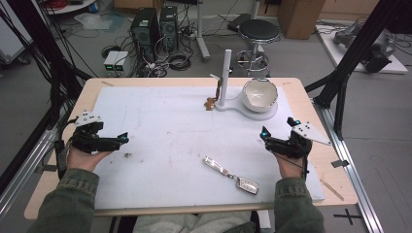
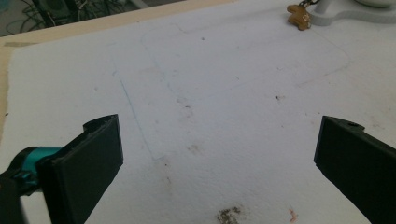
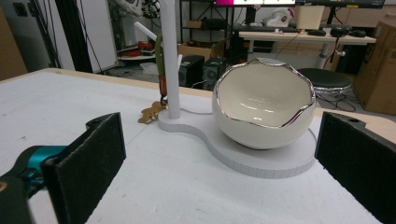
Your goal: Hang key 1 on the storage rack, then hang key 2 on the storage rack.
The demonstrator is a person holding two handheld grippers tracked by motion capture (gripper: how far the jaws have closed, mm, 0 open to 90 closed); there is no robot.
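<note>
The left gripper (image 1: 109,141) is held low over the left part of the worktop (image 1: 301,92), its jaws spread wide and holding nothing; in the left gripper view they frame bare white mat (image 2: 224,93) with a few stains. The right gripper (image 1: 277,141) is held over the right side, jaws likewise fully apart and empty, aimed toward the egg-shaped bowl (image 3: 264,109) on its white stand (image 3: 261,163). Both hands appear to be resting at the sides, judged a ready posture that leaves the middle of the mat clear for a reach.

The nearest loose item is the key fob (image 1: 247,185) with its metal tag (image 1: 216,166), lying flat on the mat near the front edge, left of and in front of the right gripper and apart from it. It lies stretched out, tag and fob joined by a short link, which gives the jaws a narrow edge to close across.

The stand carries an upright post (image 1: 226,77) with a peg near its top; a strap ending in a small brown charm (image 1: 210,104) hangs from it, the charm touching the mat beside the base. The bowl sits upright and empty on the round end of the stand, so it is open to receive an item from above. The right gripper is judged better placed for the fob.
</note>
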